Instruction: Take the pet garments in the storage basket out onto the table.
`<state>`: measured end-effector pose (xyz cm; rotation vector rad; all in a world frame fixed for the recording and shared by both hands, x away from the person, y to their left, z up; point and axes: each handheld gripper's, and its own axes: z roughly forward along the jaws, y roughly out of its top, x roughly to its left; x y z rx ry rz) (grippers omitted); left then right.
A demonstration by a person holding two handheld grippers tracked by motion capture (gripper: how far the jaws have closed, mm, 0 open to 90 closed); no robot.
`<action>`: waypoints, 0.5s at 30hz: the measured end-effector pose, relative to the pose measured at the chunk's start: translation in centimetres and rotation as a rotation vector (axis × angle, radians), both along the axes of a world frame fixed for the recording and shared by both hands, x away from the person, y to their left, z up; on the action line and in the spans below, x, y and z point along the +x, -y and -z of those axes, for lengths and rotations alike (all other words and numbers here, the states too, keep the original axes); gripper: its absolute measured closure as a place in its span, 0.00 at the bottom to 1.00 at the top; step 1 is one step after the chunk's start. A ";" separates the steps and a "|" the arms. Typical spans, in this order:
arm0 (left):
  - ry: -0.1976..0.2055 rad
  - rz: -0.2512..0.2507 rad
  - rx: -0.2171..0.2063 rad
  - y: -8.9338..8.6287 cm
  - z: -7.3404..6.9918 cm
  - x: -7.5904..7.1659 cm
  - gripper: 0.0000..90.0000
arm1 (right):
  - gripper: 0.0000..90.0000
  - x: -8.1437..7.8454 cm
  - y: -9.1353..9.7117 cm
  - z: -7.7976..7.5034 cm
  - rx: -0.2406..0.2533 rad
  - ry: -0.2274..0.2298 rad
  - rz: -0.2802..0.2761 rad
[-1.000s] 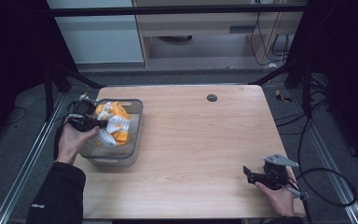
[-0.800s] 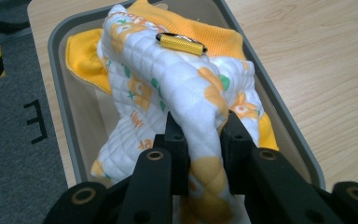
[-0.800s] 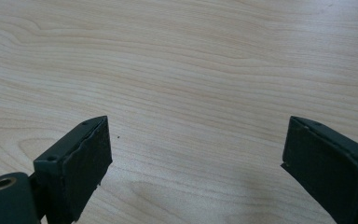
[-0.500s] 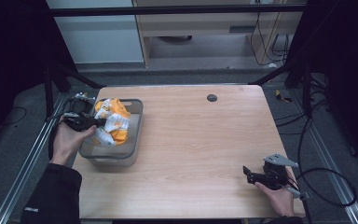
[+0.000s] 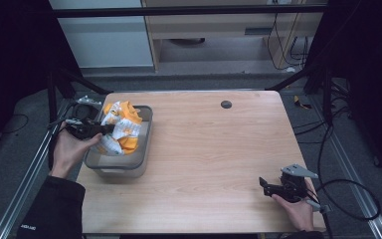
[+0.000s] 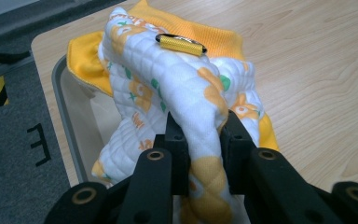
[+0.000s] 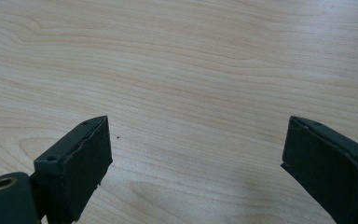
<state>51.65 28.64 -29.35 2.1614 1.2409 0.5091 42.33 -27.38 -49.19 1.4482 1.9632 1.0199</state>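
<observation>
Left gripper at the left edge of the table, over the grey bin, held by the left hand. Jaws pinched on a fold of the white quilted cloth with orange and green prints; fold squeezed between the two black pads, seen clearly in the left gripper view. Cloth partly lifted out of the bin, lower part hanging inside it. Under the white cloth, an orange cloth, lying across the bin's far side and rim. On top of the white cloth, a small yellow cylinder with a dark ring, resting across a ridge of the fabric. Bin close to the table's left edge, near the far-left corner.

Right gripper near the right front corner of the table, in the right hand, low over the wood. Jaws spread wide, nothing between them, bare wood under them in the right gripper view. Well apart from the bin and the cloth. A small dark round spot on the table's far side, near the middle.
</observation>
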 end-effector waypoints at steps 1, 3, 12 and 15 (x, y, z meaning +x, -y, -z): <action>0.000 0.000 0.000 0.0 0.0 0.0 0.85 | 0.09 0.0 0.0 0.0 0.000 0.000 0.000; 0.006 0.013 0.003 0.2 -0.3 -0.2 0.85 | 0.09 0.0 0.0 -0.1 0.001 0.002 -0.001; 0.032 0.058 0.013 1.5 -1.7 -1.2 0.85 | 0.09 0.0 0.0 0.0 0.000 0.000 -0.001; 0.034 0.082 0.008 2.0 -2.1 -1.6 0.85 | 0.09 0.0 0.0 -0.1 -0.002 0.001 0.000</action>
